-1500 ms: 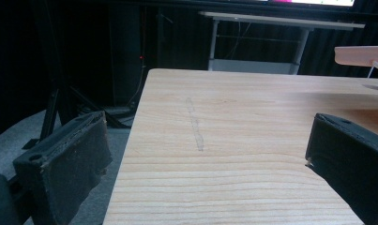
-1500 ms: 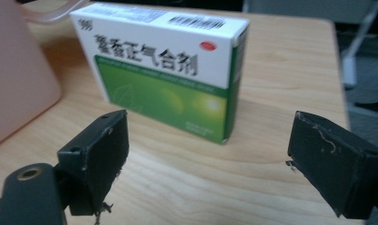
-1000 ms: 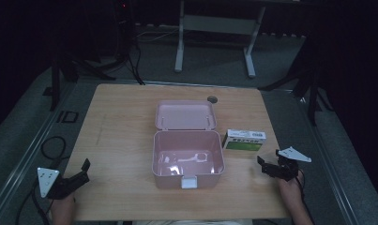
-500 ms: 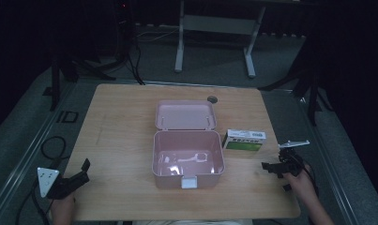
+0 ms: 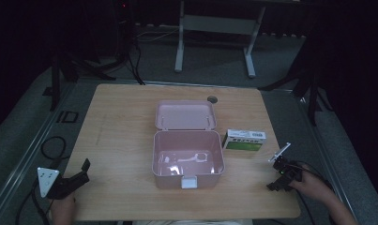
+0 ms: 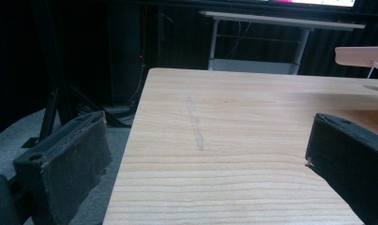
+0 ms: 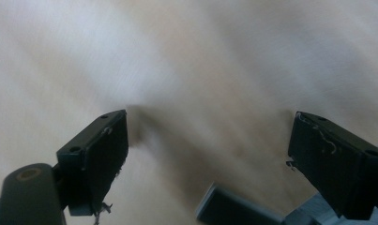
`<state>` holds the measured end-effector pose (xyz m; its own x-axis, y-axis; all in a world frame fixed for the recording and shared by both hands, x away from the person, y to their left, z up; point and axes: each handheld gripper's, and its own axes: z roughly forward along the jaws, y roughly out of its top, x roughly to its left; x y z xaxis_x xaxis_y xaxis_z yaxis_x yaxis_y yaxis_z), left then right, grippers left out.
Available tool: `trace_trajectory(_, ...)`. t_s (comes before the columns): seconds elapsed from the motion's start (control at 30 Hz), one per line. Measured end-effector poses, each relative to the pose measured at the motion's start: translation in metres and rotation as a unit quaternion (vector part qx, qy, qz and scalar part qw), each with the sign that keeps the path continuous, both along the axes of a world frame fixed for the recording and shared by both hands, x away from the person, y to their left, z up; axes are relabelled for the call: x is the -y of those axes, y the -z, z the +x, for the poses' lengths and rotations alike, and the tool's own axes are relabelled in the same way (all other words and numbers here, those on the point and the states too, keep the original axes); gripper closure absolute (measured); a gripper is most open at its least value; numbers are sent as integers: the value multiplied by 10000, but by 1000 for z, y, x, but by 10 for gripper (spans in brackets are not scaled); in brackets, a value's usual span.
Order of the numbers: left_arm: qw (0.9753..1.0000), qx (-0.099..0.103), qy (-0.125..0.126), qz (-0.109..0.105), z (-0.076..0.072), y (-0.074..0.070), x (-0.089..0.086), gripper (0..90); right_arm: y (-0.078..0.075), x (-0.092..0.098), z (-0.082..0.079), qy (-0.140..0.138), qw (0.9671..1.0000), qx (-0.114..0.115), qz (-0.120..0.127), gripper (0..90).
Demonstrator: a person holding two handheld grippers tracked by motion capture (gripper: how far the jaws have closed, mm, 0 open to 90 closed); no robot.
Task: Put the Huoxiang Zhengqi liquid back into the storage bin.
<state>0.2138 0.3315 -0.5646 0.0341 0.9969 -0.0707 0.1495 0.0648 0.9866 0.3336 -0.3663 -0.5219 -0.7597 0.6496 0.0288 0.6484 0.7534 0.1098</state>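
Note:
An open pink plastic box (image 5: 187, 160) sits mid-table, its lid (image 5: 185, 115) laid back behind it; the same lid's edge (image 6: 360, 55) shows at the far right of the left gripper view. The box's glossy floor shows pale reflections, and I cannot tell if anything lies in it. A small green-and-white carton (image 5: 244, 139) lies flat just right of the box. My left gripper (image 5: 81, 174) rests at the table's front left corner, open and empty (image 6: 205, 159). My right gripper (image 5: 278, 180) is at the front right, tipped down close over the blurred tabletop, open with nothing between its fingers (image 7: 207, 150).
A dark round grommet hole (image 5: 211, 99) sits at the table's back edge. A metal stand (image 5: 215, 28) stands on the floor behind the table, and cables (image 5: 50, 145) lie on the floor to the left. Bare wood (image 6: 233, 122) stretches ahead of the left gripper.
My right gripper has pulled back toward the table's front edge, away from the carton, and tipped down toward the tabletop. The left gripper, box and carton have not moved.

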Motion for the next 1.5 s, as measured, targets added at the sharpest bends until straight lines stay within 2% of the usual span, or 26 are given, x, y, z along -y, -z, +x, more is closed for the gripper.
trace_trajectory(0.03, 10000, 0, 0, 0, 0, 0, 0, 3, 0, 0, 0, 0, 10000, 0, 0, 121)
trace_trajectory(0.07, 10000, -7, 6, 7, 0, 0, 0, 2, 1, -3, -2, -341, 9992, -150, -161, 113)
trace_trajectory(0.1, 10000, -7, 6, 7, 0, 0, 0, 2, 1, -3, -2, -341, 9992, -150, -161, 113)
trace_trajectory(0.13, 10000, -2, 12, 3, 0, 0, 0, 2, 1, -6, -4, -638, 9968, -317, -354, 113)
trace_trajectory(0.17, 10000, 0, 13, 0, 0, 0, 0, 2, 0, -8, -5, -807, 9948, -477, -405, 113)
trace_trajectory(0.2, 10000, 0, 13, 0, 0, 0, 0, 2, 0, -8, -5, -807, 9948, -477, -405, 113)
trace_trajectory(0.23, 10000, -1, 14, -4, 0, 0, 0, 2, -2, -11, -5, -1067, 9924, -425, -431, 114)
trace_trajectory(0.27, 10000, -1, 14, -4, 0, 0, 0, 2, -2, -11, -5, -1067, 9924, -425, -431, 114)
trace_trajectory(0.33, 10000, -9, 16, 4, 0, 0, 0, 2, -6, -15, -4, -1343, 9887, -512, -418, 114)
trace_trajectory(0.43, 10000, -6, 20, 1, 0, 0, 0, 2, -8, -21, -4, -1732, 9808, -658, -616, 124)
trace_trajectory(0.47, 10000, -6, 23, -1, 0, 0, 0, 2, -8, -21, -4, -1732, 9808, -658, -616, 124)
trace_trajectory(0.5, 10000, -3, 28, -9, 0, 0, 0, 2, -11, -27, -5, -2006, 9754, -645, -643, 125)
trace_trajectory(0.53, 10000, -3, 28, -9, 0, 0, 0, 2, -11, -27, -5, -2006, 9754, -645, -643, 125)
trace_trajectory(0.57, 10000, -5, 30, -14, 0, 0, 0, 2, -15, -32, -6, -2221, 9711, -622, -610, 125)
trace_trajectory(0.67, 10000, -9, 32, -12, 0, 0, 0, 2, -18, -43, -9, -2434, 9652, -625, -723, 125)
trace_trajectory(0.7, 10000, -10, 34, -13, 0, 0, 0, 2, -19, -49, -11, -2542, 9619, -621, -790, 125)
trace_trajectory(0.77, 10000, -8, 34, -14, 0, 0, 0, 2, -19, -56, -12, -2628, 9588, -639, -872, 125)
trace_trajectory(0.87, 10000, -6, 36, -15, 0, 0, 0, 3, -17, -69, -13, -2709, 9539, -875, -953, 125)
trace_trajectory(0.9, 10000, -9, 38, -12, 0, 0, 0, 3, -17, -69, -13, -2709, 9539, -875, -953, 125)
trace_trajectory(0.93, 10000, -15, 39, -4, 0, 0, 0, 2, -18, -78, -14, -2837, 9500, -806, -1023, 126)
trace_trajectory(0.97, 10000, -11, 36, -8, 0, 0, 0, 2, -19, -82, -14, -2873, 9488, -827, -1016, 126)
trace_trajectory(1.17, 10000, -14, 40, -1, 0, 0, 0, 2, -24, -102, -7, -2876, 9502, -756, -928, 134)
trace_trajectory(1.2, 10000, -7, 45, -8, 0, 0, 0, 2, -25, -108, -6, -2953, 9473, -786, -957, 139)
trace_trajectory(1.27, 10000, -6, 48, -11, 0, 0, -1, 2, -25, -111, -6, -2986, 9459, -795, -990, 139)
trace_trajectory(1.3, 10000, -7, 53, -14, 0, 0, -1, 2, -26, -117, -6, -3114, 9408, -823, -1053, 141)
trace_trajectory(1.5, 10000, -5, 63, -17, 0, 0, -1, 2, -23, -125, -3, -3250, 9343, -863, -1181, 165)
